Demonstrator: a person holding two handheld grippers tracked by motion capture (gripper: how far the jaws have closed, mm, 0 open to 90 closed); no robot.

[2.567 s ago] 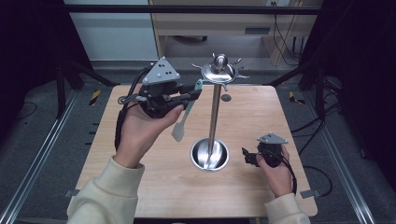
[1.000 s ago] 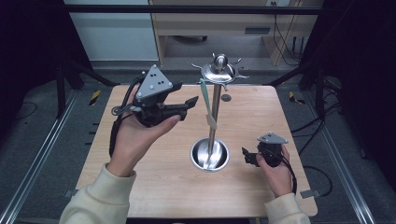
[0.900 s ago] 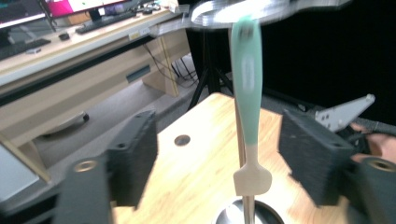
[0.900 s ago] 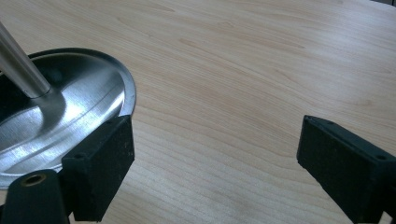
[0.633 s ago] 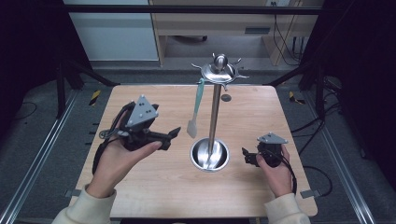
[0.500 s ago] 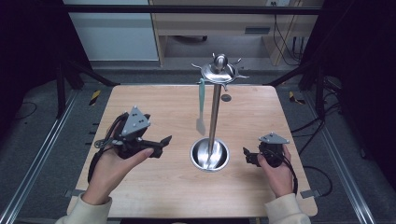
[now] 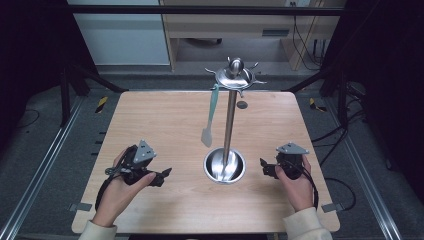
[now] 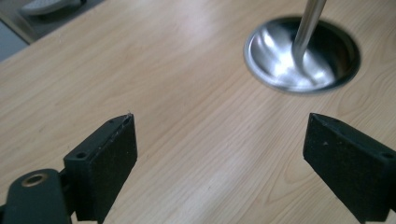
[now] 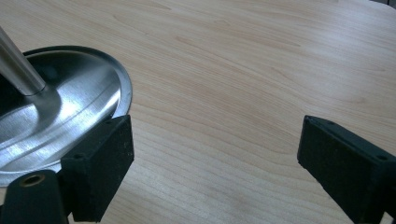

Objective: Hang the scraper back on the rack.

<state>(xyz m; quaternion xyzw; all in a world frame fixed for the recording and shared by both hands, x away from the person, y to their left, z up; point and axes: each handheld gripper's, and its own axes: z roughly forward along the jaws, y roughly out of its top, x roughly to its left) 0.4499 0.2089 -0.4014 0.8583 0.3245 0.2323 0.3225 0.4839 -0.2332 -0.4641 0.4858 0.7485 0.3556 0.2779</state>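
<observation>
Your left gripper (image 7: 163, 176) is low over the worktop (image 7: 165, 120), near its left front part, and its jaws stand wide apart with nothing between them; they have just been opening. In the left gripper view you see only bare wood between the two black pads (image 8: 105, 163), and the round steel base (image 8: 302, 55) of the stand lies farther ahead, to the right.

Your right gripper (image 7: 264, 167) rests on the right side of the worktop, just beside the base, and points toward it. Its jaws are also wide open and hold nothing. In the right gripper view the rim of the base comes very close to one pad (image 9: 100, 163), but I cannot tell if they touch.

The spatula (image 7: 210, 115), pale green with a light blade, hangs from a hook at the top of the stand (image 7: 230, 107). It hangs on the left side of the pole, with the blade down, above the worktop and apart from both grippers. The stand is upright in the middle of the worktop.
</observation>
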